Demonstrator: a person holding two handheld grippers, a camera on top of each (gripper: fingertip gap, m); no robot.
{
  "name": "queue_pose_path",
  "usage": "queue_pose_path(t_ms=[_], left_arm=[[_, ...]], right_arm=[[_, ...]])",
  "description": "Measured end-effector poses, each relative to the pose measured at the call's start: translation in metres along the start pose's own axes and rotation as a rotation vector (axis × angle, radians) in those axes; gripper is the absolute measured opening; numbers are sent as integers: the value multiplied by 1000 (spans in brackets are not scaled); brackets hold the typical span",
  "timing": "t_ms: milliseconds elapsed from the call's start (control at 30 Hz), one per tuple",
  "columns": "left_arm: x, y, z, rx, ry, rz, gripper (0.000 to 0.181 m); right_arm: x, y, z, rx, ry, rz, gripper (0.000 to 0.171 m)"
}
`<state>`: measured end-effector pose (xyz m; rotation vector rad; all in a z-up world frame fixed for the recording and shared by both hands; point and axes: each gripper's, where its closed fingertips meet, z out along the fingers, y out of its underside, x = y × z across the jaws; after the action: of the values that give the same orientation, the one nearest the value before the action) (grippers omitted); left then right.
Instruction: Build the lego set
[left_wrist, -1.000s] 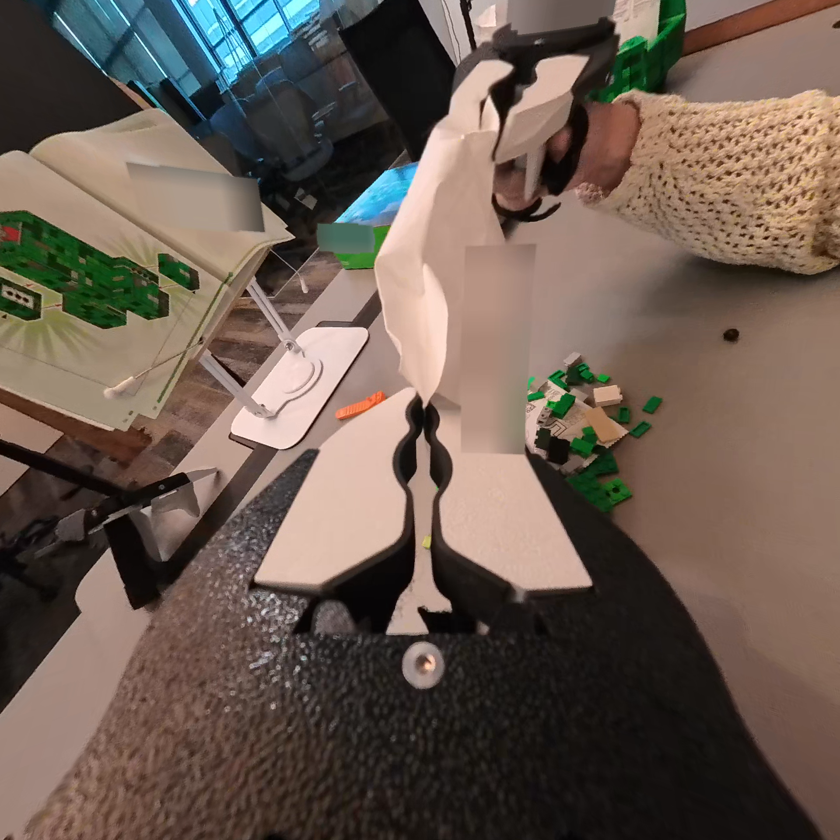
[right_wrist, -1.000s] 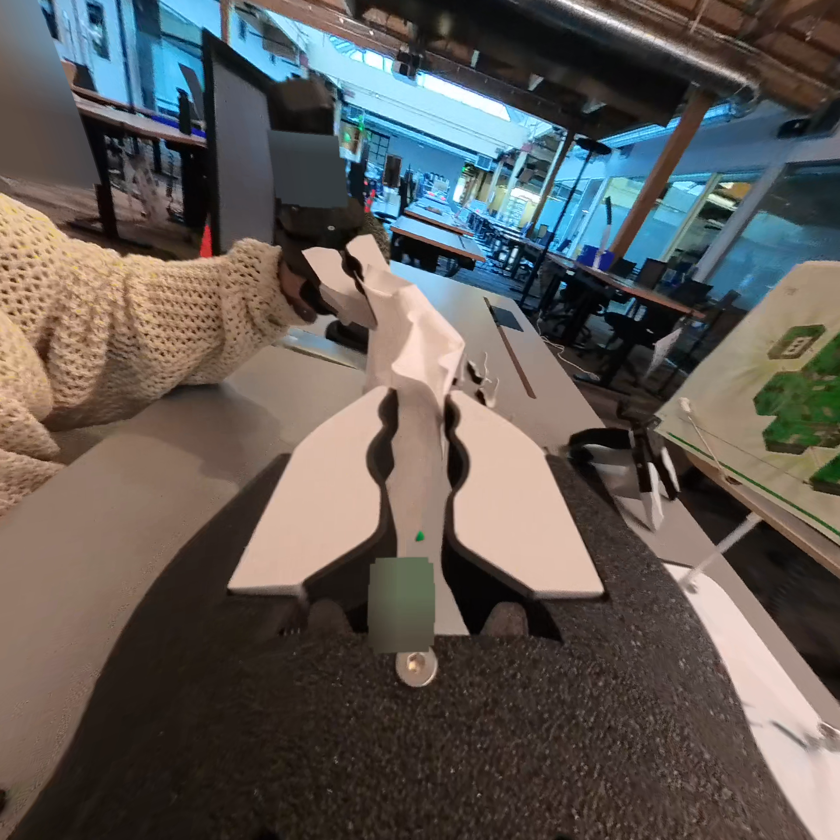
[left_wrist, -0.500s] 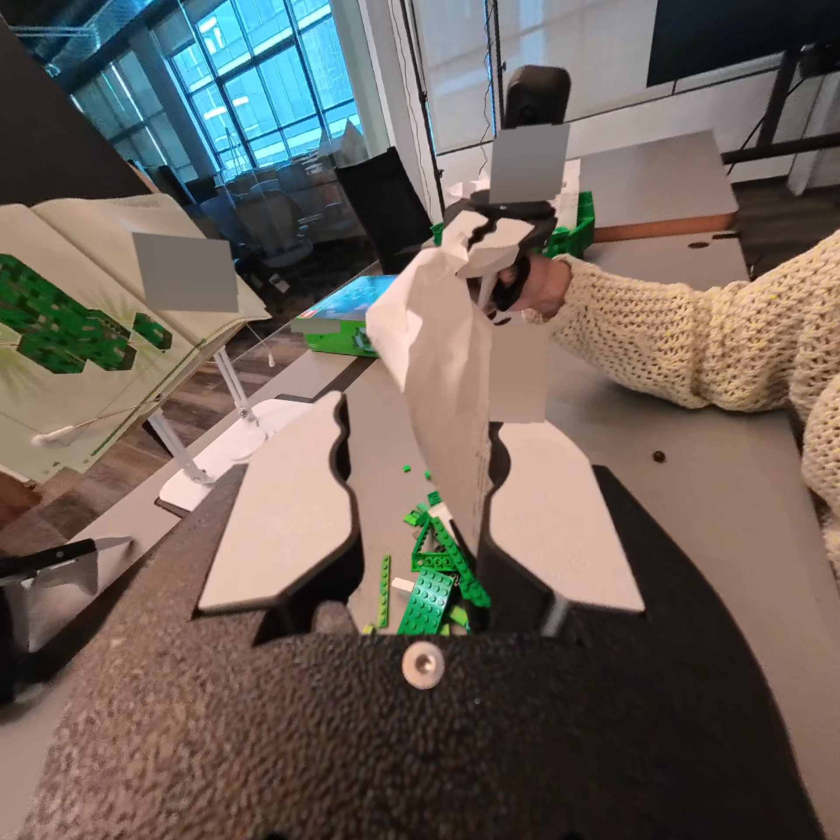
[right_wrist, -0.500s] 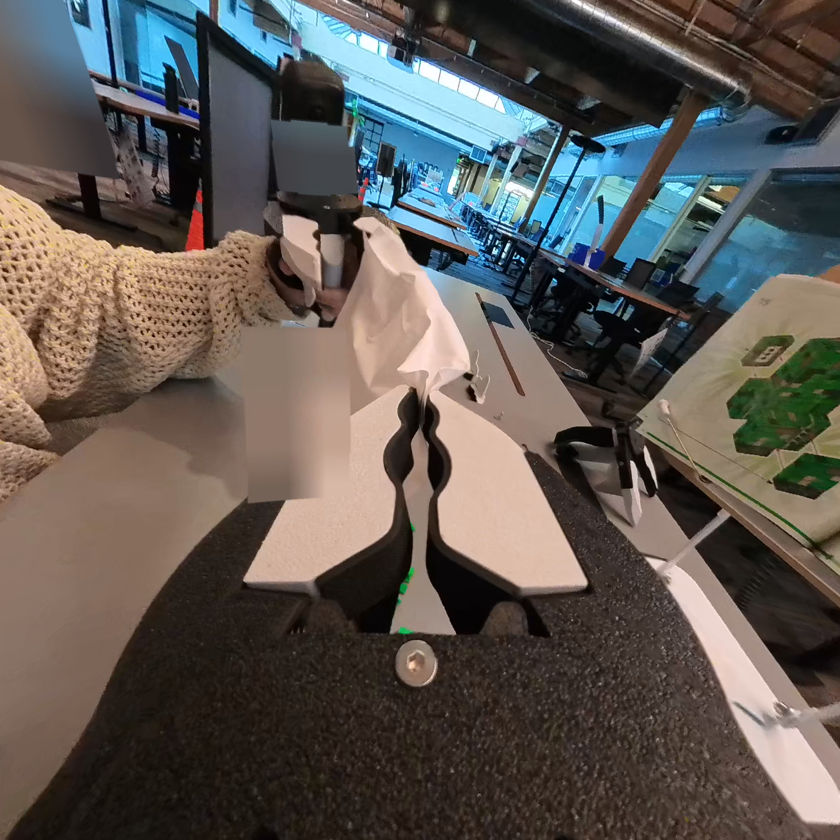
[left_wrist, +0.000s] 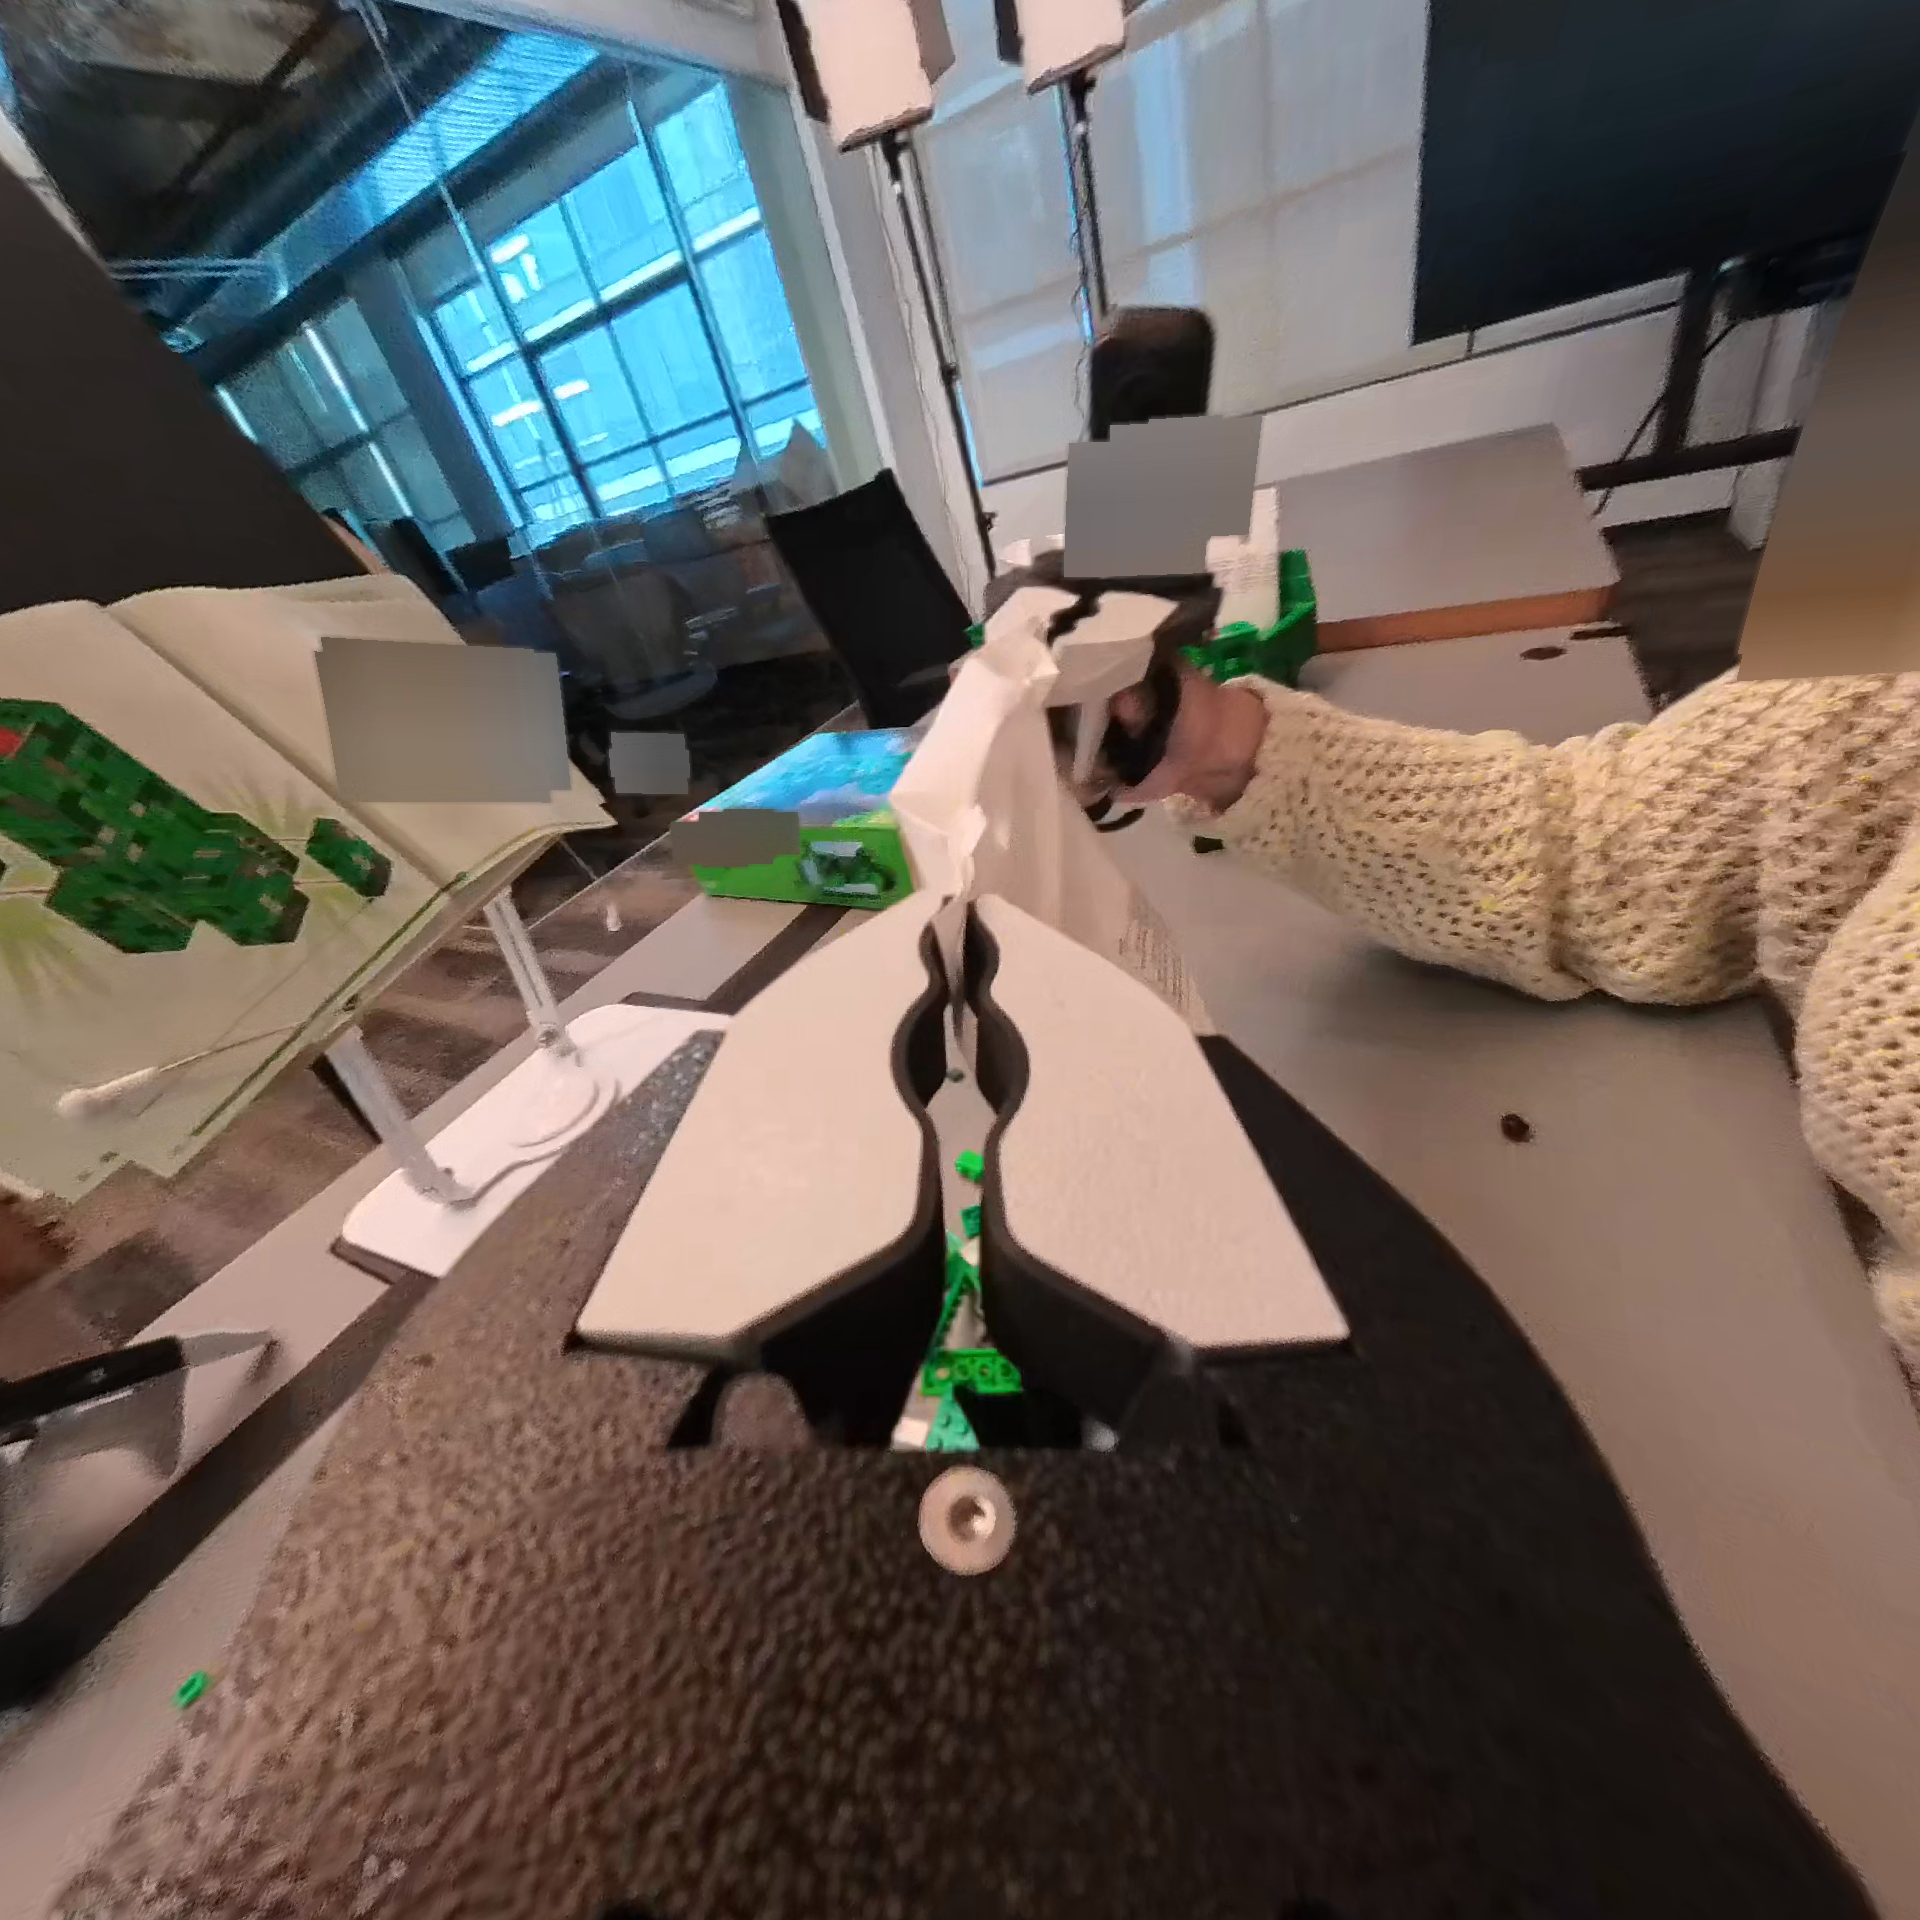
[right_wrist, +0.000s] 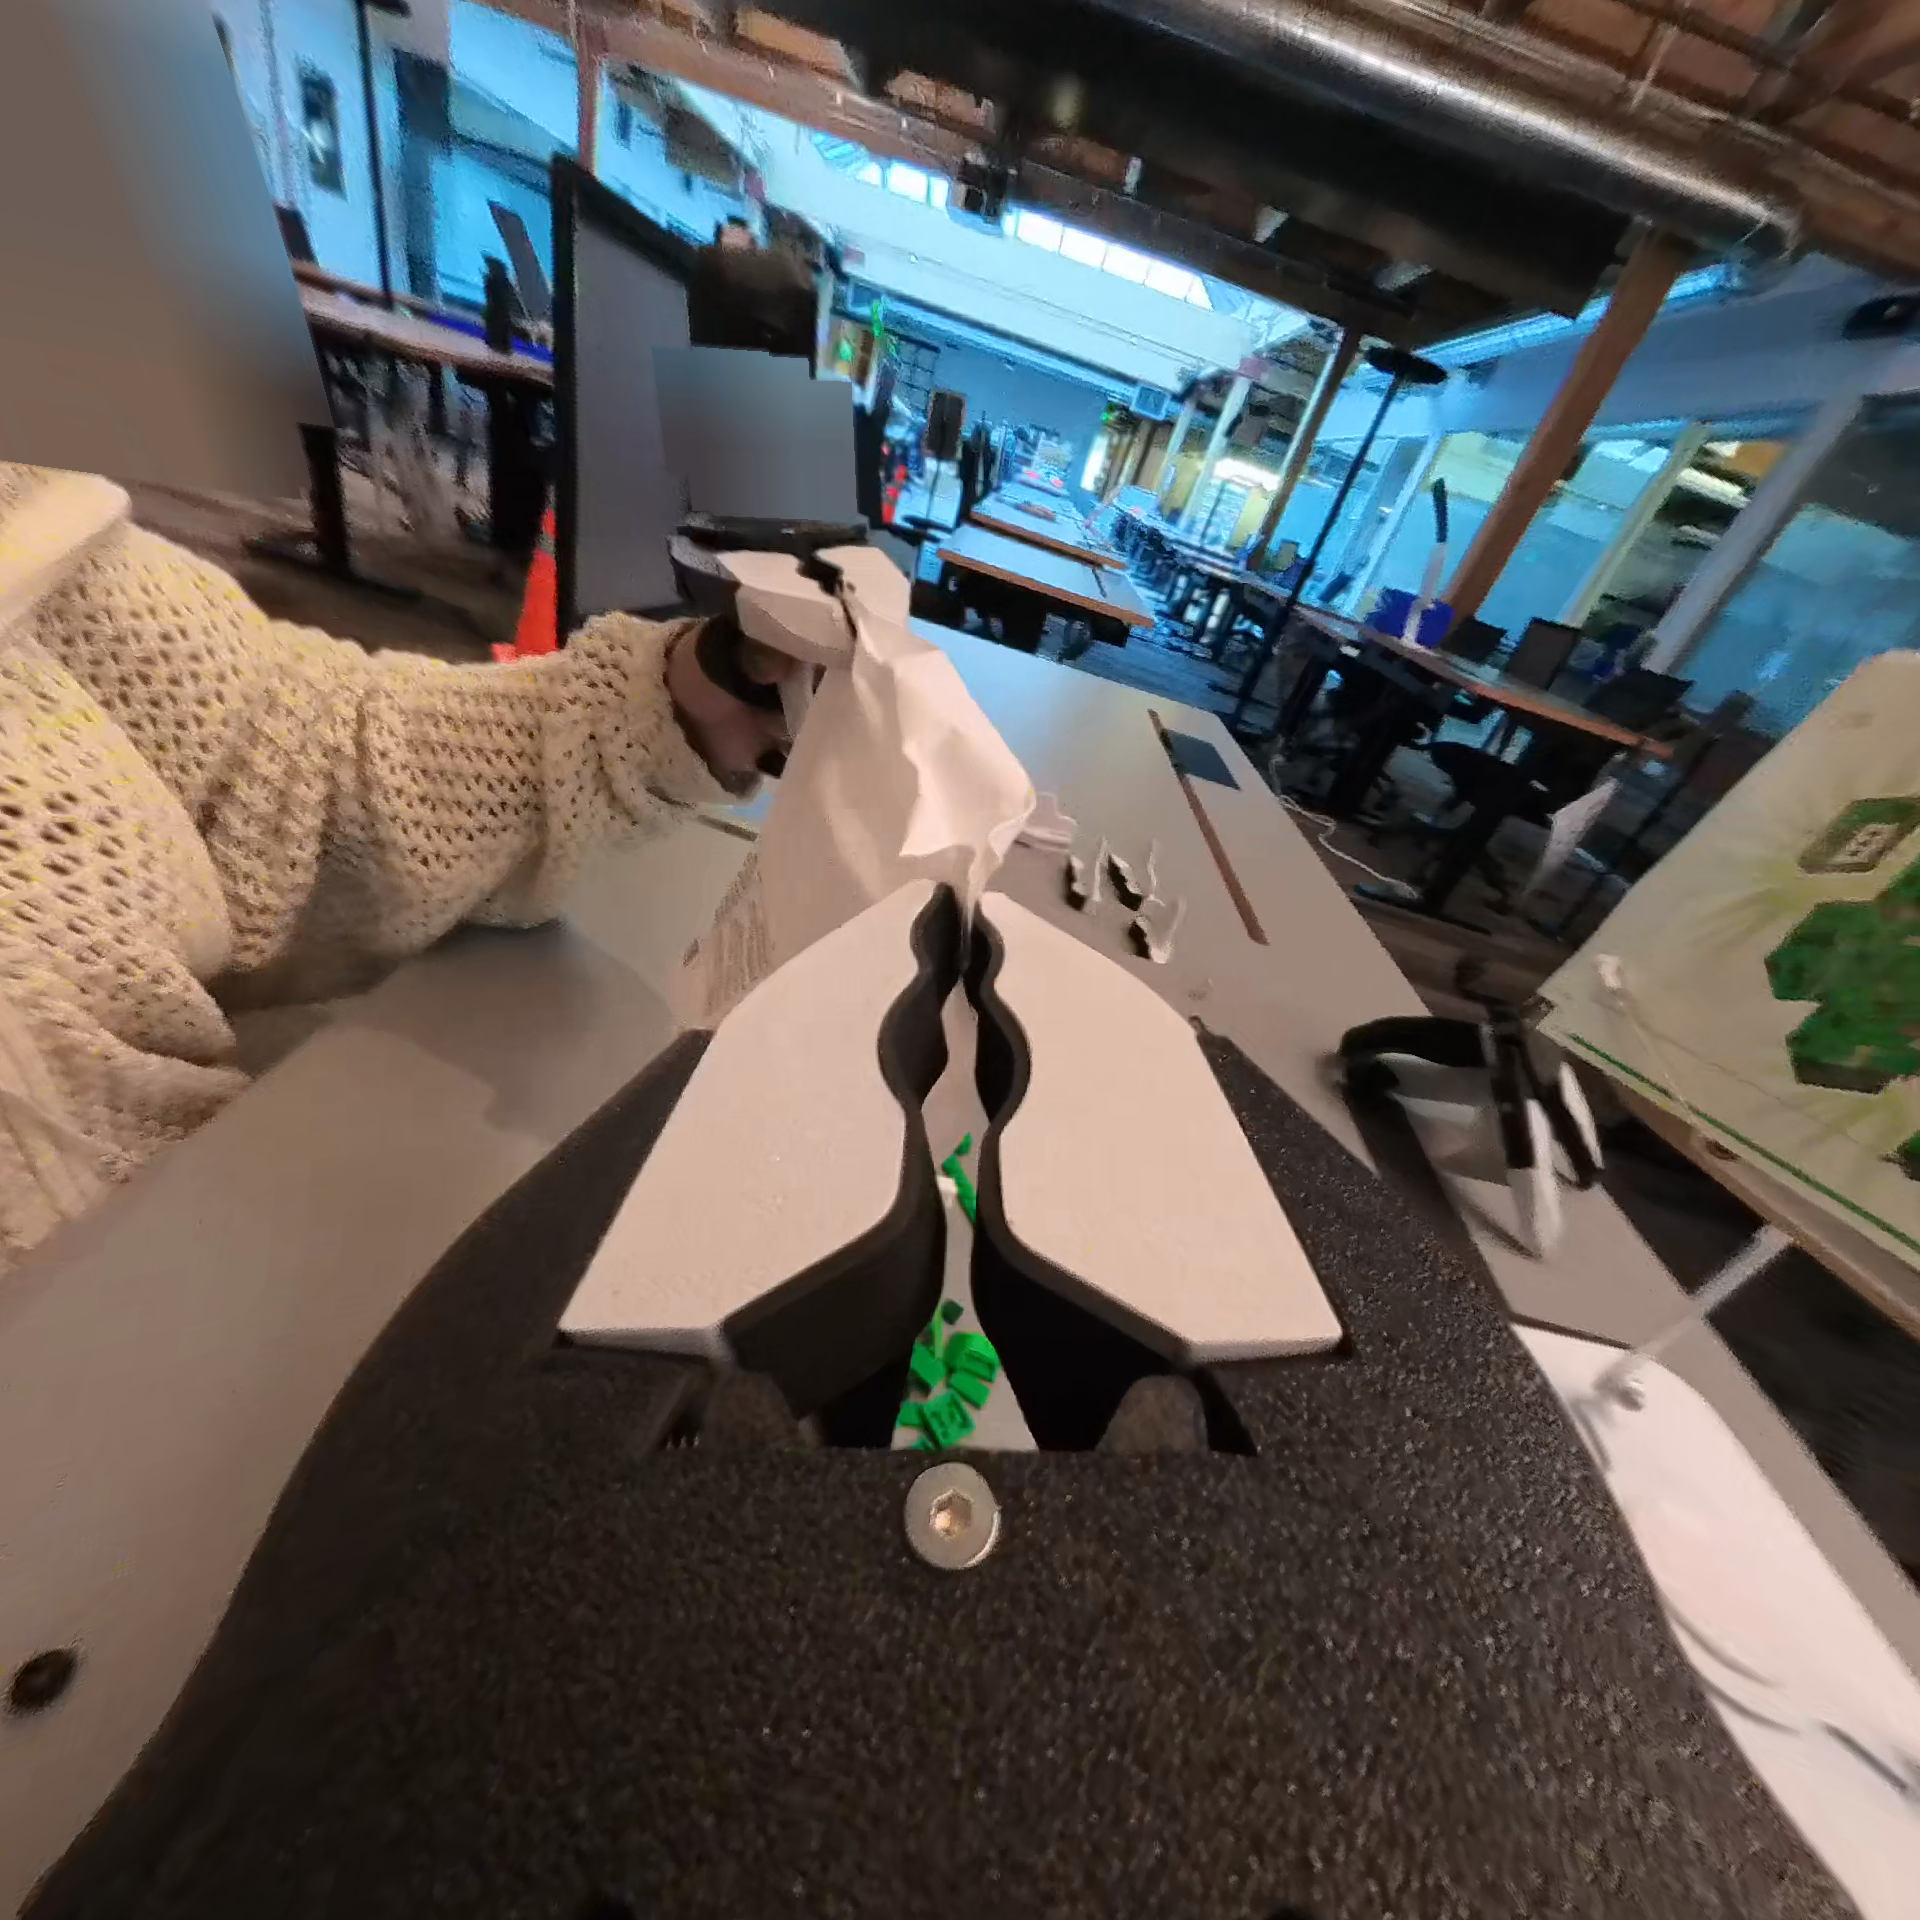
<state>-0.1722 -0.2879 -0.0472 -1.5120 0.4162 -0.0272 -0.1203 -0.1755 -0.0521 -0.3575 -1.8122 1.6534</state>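
A crumpled white paper bag (left_wrist: 997, 790) hangs stretched between my two grippers above the grey table (left_wrist: 1455, 1195). My left gripper (left_wrist: 961, 925) is shut on one edge of the bag. My right gripper (left_wrist: 1101, 634), held by a hand in a cream knit sleeve, pinches its other end higher up. In the right wrist view my right gripper (right_wrist: 961, 914) is shut on the bag (right_wrist: 894, 790), and the left gripper (right_wrist: 821, 582) grips its far end. Loose green Lego pieces (left_wrist: 966, 1371) lie on the table below, seen between the fingers, also in the right wrist view (right_wrist: 951, 1392).
An open instruction booklet (left_wrist: 187, 883) rests on a white stand (left_wrist: 499, 1132) off the table's left edge. A green Lego box (left_wrist: 810, 831) and a green bin (left_wrist: 1268, 623) sit farther back. A small dark piece (left_wrist: 1515, 1124) and a stray green piece (left_wrist: 190, 1688) lie on the table. My right fingertips sit around 15 cm from my left ones.
Half a second ago my left gripper was open beside the bag; now it has shut on the bag's edge again. My right gripper has kept its hold. More green pieces lie below.
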Motion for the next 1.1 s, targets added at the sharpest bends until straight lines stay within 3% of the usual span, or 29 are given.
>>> queue_pose_path(t_ms=[233,300,333,400,433,467,500,567,633,700,733,800,900,1000,1067,1100], left_arm=[[-1,2,-2,116,8,-124,4],[-6,22,0,34,-31,-191,64],[-2,36,4,-33,1,-228,73],[14,51,11,-94,88,-265,62],[20,58,13,-126,114,-266,44],[25,65,15,-155,131,-260,4],[23,68,17,-162,113,-253,0],[15,65,18,-115,61,-237,0],[9,55,15,-26,40,-252,0],[7,50,13,18,52,-274,0],[8,51,14,14,61,-277,0],[11,52,15,3,74,-272,0],[10,46,12,13,54,-228,0],[5,33,14,18,2,-163,0],[2,17,17,27,-55,-80,0],[-1,11,20,9,-99,-21,0]], right_arm=[[6,3,2,60,-14,83,0],[9,-6,-2,122,-2,107,0],[12,-6,-3,121,11,114,1],[15,-6,-4,115,38,105,1],[15,-7,-4,117,45,109,1],[16,-9,-4,128,56,113,1],[18,-11,-3,147,73,109,1],[28,-9,-5,156,155,116,38],[31,16,1,-5,124,237,75],[25,29,7,-46,69,261,68],[21,28,10,-30,49,261,55],[13,27,12,-39,-13,253,0],[4,24,10,-63,-50,211,0],[8,20,6,-76,59,223,2],[18,19,-14,-129,239,230,65],[16,14,-29,-152,303,214,81]])
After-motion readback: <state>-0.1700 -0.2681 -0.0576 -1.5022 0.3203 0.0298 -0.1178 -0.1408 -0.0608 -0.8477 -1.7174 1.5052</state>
